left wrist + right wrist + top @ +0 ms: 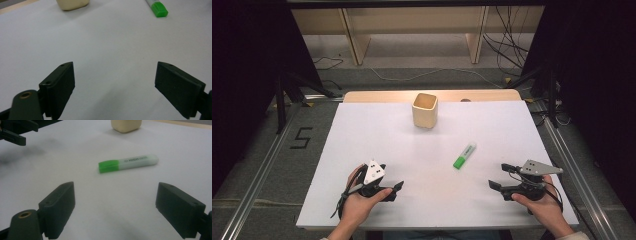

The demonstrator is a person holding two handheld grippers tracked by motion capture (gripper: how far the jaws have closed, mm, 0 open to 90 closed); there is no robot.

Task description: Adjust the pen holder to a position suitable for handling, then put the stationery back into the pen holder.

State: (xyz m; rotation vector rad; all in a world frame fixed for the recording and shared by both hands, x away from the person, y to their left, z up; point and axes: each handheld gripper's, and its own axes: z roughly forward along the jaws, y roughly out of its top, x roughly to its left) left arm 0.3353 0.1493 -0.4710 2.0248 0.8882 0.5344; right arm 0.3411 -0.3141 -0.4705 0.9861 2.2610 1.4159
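Right gripper view has the green-capped highlighter (pixel 128 163) lying loose at centre frame, both grippers' jaws spread and empty, so a glancing pinch could roll it away.

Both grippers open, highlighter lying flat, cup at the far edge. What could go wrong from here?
1. The highlighter lies flat on the white board; the right gripper, jaws open, may nudge it so it rolls or slides instead of gripping it.
2. The cup is small and stands unsupported; dropping the highlighter in off-centre might tip it.
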